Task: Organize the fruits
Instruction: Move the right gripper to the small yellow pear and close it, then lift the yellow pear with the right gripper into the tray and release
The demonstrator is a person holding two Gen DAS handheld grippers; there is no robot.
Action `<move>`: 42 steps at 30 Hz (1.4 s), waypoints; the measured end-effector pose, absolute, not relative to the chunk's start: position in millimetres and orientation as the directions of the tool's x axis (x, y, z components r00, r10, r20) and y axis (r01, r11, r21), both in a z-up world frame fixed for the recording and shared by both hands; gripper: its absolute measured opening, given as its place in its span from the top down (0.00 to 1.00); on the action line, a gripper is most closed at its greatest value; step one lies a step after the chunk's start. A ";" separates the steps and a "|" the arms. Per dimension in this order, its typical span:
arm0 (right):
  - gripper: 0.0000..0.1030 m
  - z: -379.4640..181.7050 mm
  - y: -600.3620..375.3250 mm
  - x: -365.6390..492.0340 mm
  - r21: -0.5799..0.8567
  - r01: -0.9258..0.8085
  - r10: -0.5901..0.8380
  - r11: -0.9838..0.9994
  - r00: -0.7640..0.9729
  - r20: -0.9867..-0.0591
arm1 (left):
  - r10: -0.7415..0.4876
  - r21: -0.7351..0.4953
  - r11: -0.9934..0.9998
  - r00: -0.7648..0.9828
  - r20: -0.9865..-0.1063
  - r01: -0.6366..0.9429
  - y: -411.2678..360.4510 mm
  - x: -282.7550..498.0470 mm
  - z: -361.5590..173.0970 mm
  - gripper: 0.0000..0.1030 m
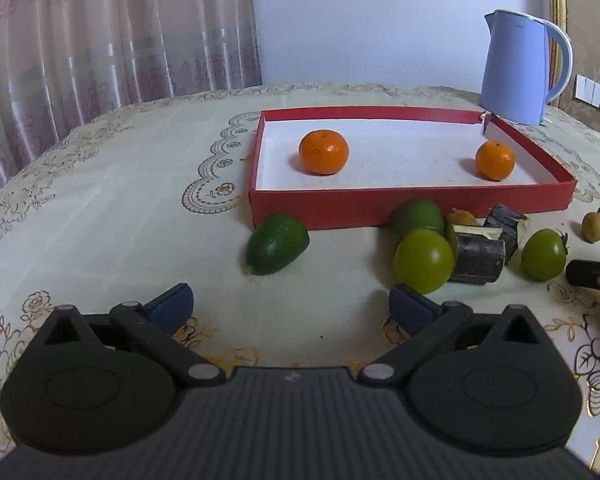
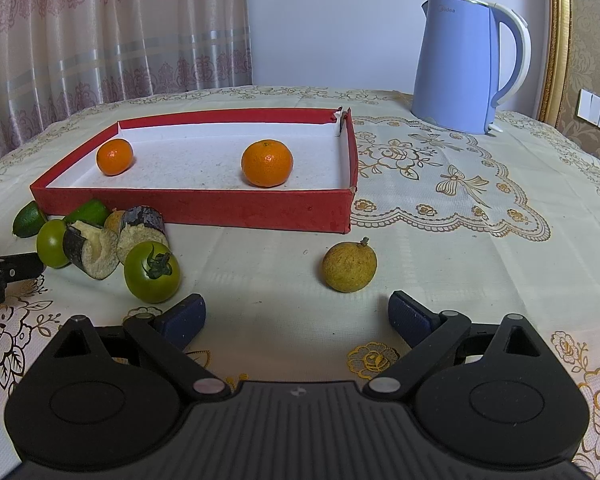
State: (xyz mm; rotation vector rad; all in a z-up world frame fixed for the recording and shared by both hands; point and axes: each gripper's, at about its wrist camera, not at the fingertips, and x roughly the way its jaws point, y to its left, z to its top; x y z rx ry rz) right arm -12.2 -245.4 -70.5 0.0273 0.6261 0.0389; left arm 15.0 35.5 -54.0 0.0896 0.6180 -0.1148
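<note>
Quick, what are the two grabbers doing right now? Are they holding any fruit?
Left gripper: open, holding nothing.
Right gripper: open, holding nothing.

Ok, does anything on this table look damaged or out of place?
Yes: the shallow red cardboard box has a torn far corner nearest the blue kettle, where its walls have split apart. Nothing looks spilled.
</note>
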 end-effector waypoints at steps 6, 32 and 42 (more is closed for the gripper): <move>0.04 -70.3 -245.4 -12.1 0.035 -0.027 0.043 0.999 0.809 -0.586 | -0.082 0.040 0.991 0.805 -0.588 0.130 36.1 20.2 -55.4 0.00; 0.51 -62.5 -263.7 18.1 0.029 0.081 -0.050 0.996 0.821 -0.568 | -0.092 0.018 0.992 0.802 -0.590 0.127 38.1 20.5 -55.0 0.00; 0.71 -64.0 -253.1 16.9 -0.018 0.067 -0.066 0.998 0.830 -0.554 | -0.093 0.017 0.992 0.802 -0.591 0.127 37.8 20.7 -55.2 0.00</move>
